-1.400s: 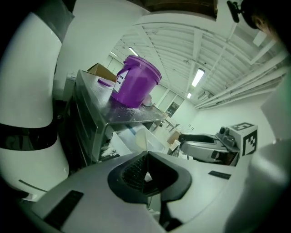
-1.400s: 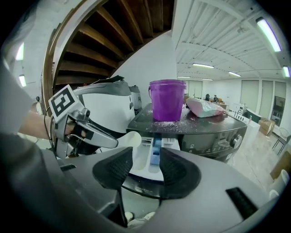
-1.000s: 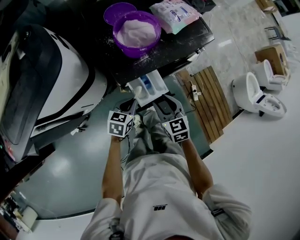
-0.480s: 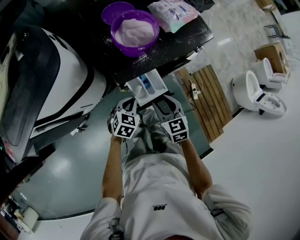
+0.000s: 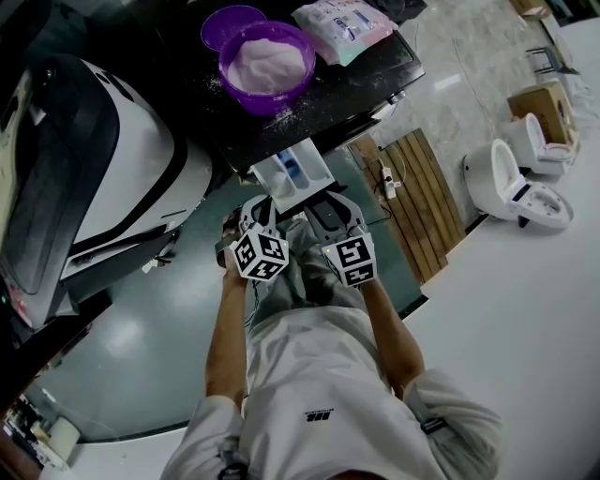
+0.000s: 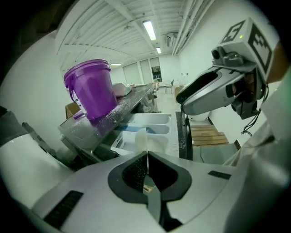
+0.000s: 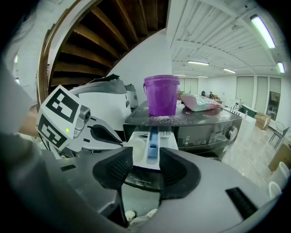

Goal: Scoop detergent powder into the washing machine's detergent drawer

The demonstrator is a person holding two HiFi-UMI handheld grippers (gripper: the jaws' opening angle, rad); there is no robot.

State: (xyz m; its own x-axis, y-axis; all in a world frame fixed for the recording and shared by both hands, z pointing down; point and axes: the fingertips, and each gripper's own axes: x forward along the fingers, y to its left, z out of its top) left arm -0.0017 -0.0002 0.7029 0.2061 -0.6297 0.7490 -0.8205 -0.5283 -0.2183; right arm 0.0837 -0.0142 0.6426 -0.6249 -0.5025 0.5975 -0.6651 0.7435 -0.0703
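Writing: a pale brand word sits on the front of the detergent drawer (image 7: 144,157), low centre of the right gripper view, too blurred to read. The print on the detergent bag (image 5: 343,26), top centre of the head view, cannot be read either.

- Left gripper (image 6: 146,154): jaws pressed together, pinching the thin handle of a white scoop (image 6: 144,139). The scoop's bowl stands just over the near end of the drawer, which is open.
- Right gripper (image 7: 145,166): jaws spread, nothing between them. It is beside the left one, and the drawer's blue insert (image 7: 153,146) shows past the gap.
- Purple bucket (image 5: 267,64), full of white powder, stands on the black washing machine top (image 5: 375,80), its lid (image 5: 228,22) alongside. Spilt grains lie around it.
- Around: white appliance (image 5: 103,178) at left, wooden slats (image 5: 420,202) and toilet (image 5: 514,187) at right.
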